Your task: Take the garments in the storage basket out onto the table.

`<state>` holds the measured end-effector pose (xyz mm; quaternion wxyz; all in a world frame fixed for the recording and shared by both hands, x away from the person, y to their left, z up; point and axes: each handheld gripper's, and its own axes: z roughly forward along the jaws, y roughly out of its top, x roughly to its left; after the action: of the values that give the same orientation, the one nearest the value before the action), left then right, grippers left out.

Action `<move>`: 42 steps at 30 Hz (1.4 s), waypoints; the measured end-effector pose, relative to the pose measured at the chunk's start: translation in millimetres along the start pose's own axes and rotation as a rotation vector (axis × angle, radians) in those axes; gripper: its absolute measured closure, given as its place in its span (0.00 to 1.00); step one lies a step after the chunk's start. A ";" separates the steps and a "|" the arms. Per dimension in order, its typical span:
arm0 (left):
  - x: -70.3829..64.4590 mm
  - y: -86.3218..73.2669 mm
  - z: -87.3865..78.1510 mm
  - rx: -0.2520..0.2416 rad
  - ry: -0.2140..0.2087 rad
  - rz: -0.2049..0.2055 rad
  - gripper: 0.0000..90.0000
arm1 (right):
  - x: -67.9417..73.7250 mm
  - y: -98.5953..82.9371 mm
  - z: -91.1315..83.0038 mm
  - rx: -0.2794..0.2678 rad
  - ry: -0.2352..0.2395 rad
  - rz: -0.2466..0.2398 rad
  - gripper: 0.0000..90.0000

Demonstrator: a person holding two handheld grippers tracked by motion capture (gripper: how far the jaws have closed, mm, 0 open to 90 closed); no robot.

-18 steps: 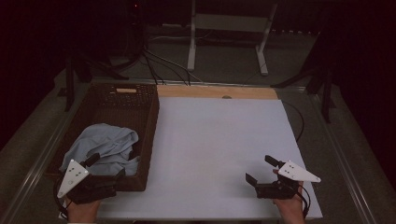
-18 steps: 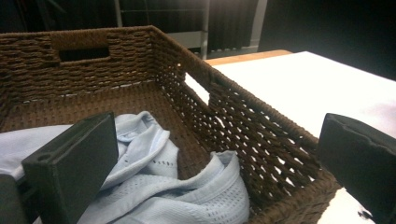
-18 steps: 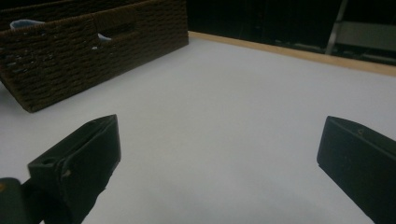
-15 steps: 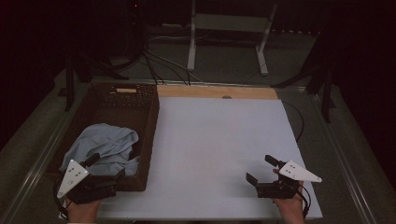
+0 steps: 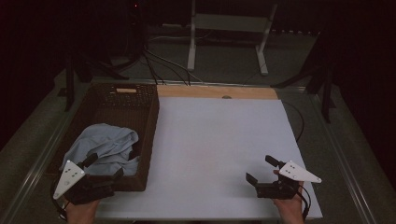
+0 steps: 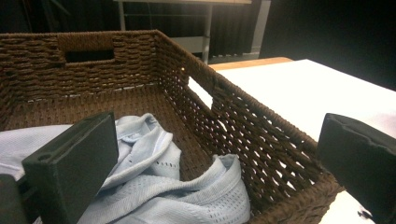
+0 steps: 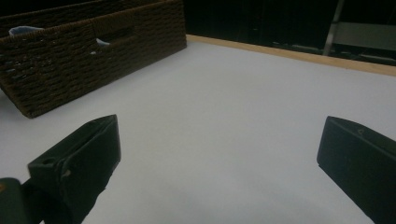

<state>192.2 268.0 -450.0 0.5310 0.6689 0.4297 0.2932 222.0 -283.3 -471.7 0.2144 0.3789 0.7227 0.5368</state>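
Observation:
A brown wicker basket (image 5: 149, 122) (image 6: 243, 121) (image 7: 93, 51) stands at the table's left side. Inside it lies a crumpled pale blue garment (image 5: 105, 144) (image 6: 154, 186). My left gripper (image 5: 104, 165) (image 6: 219, 154) hovers open over the basket's near corner, one jaw above the garment and the other beyond the basket's rim, with nothing held. My right gripper (image 5: 260, 169) (image 7: 219, 158) is open low over the white table top (image 5: 219, 140) (image 7: 224, 116) near the front right, and nothing sits between its jaws.
A wooden strip (image 5: 217, 91) runs along the far edge of the white surface. Beyond it are cables (image 5: 163, 63) and a white metal stand (image 5: 229, 32) on the dark floor. Metal rails (image 5: 345, 154) flank the table.
Both grippers have held almost still; the right one has edged very slightly. Nothing was taken hold of or let go.

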 end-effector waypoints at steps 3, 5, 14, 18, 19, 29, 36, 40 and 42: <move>-0.5 1.9 -1.0 0.002 0.002 0.005 0.01 | 0.7 0.6 -0.9 -0.004 -0.006 -0.002 0.00; -0.9 3.0 -1.9 -0.001 -0.001 0.003 0.01 | 1.4 0.6 -1.0 -0.001 -0.008 -0.004 0.00; -2.3 6.5 -5.7 0.016 -0.002 0.015 0.02 | -1.1 -0.3 -1.0 0.005 -0.023 0.011 0.00; 0.0 10.2 -7.3 0.024 -0.012 0.013 0.01 | 0.2 -0.9 -0.8 0.003 -0.020 0.010 0.00; 1.1 10.9 -7.5 0.029 -0.016 0.007 0.01 | 0.7 -1.0 -0.4 0.002 -0.020 0.009 0.00; 9.5 20.5 -9.1 0.012 -0.029 0.034 0.01 | 2.5 -1.3 0.3 0.002 -0.017 -0.001 0.00; 14.2 27.0 -5.9 0.021 -0.033 0.017 0.01 | 4.3 -1.4 0.6 0.001 -0.013 -0.011 0.00; 16.2 33.2 -2.3 0.050 -0.034 0.029 0.01 | 4.3 -1.4 0.7 0.000 -0.013 -0.009 0.00; 17.5 35.8 -0.3 0.062 -0.033 0.041 0.01 | 3.9 -1.5 0.6 0.000 -0.014 -0.007 0.00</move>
<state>209.4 281.2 -416.6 0.5110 0.6983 0.4161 0.2795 219.6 -280.0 -472.9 0.2214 0.3801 0.7226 0.5332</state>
